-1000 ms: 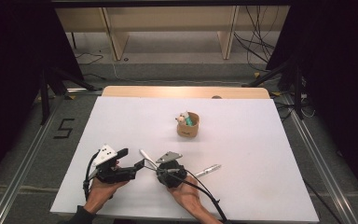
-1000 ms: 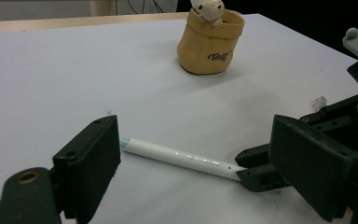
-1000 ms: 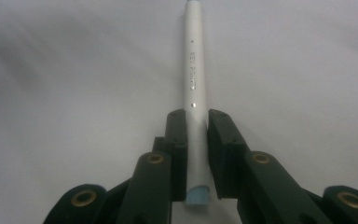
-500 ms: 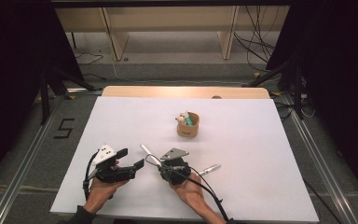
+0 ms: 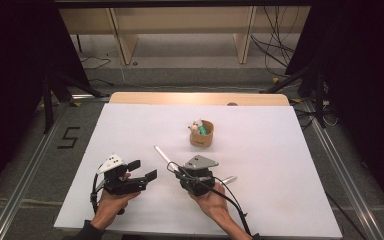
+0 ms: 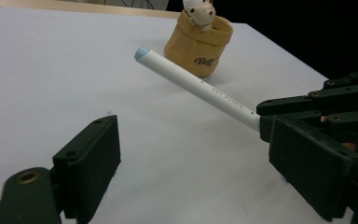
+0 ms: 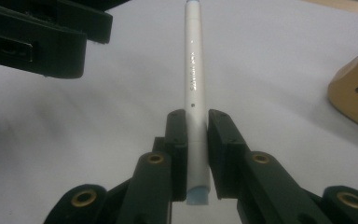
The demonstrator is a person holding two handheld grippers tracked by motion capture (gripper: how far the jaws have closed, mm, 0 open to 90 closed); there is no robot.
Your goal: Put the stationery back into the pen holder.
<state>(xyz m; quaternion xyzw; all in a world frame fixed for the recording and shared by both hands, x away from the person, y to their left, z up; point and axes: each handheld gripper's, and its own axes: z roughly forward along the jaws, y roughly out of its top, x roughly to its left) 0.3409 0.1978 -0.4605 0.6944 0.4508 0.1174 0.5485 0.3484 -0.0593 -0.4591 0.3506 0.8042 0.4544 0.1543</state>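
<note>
The pen (image 7: 194, 70) is showing smooth white plastic with a slight sheen. The right tongs (image 7: 196, 135) are looking like matt black plastic with brass-coloured rivets. The bench (image 5: 130, 130) is wearing a matt white sheet over pale wood.

- A white table (image 5: 280, 165) takes up the near ground, lit evenly from above.
- A pale wood strip (image 5: 200, 98) runs along its far edge.
- The floor (image 5: 190, 75) is grey; a "5" (image 5: 68, 138) is marked on it left of the table.
- Metal rails (image 5: 22, 192) run along the floor on both sides.
- Light wood furniture (image 5: 180, 25) stands at the back.
- Cables (image 5: 280, 45) trail over the floor at back right.
- Black drapes (image 5: 15, 60) darken both sides.
</note>
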